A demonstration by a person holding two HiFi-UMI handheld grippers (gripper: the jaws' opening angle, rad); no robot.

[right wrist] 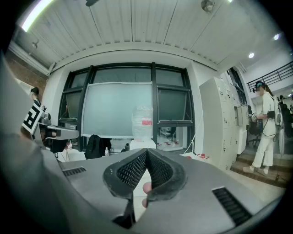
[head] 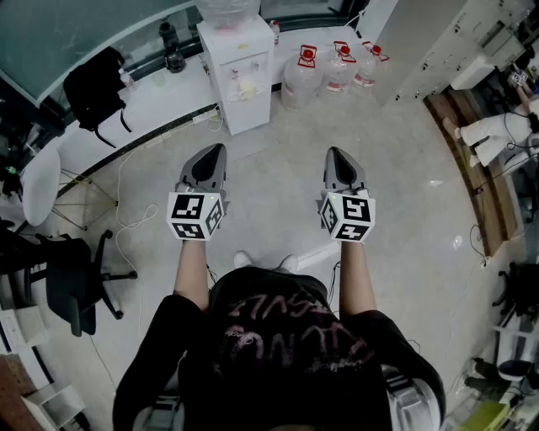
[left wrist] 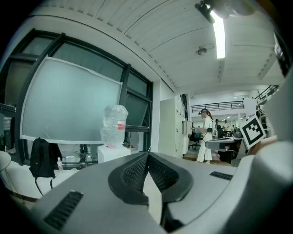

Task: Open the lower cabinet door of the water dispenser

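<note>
The water dispenser [head: 240,71] is seen upright against a white ledge [head: 168,105], with a large bottle [head: 227,10] seated on its top and its lower cabinet door [head: 253,105] shut. Just right of the dispenser, three clear water jugs [head: 337,67] with red caps are stood on the floor [head: 278,168]. Left of the dispenser, a black backpack [head: 94,84] is set on the ledge, and a dark flask [head: 173,49] is placed between backpack and dispenser. Well apart from the dispenser, the left gripper [head: 216,153] and the right gripper [head: 335,153] are held side by side, pointed toward it, jaws brought together with nothing between them. Far below and left of the dispenser, a black office chair [head: 72,282] is parked.
</note>
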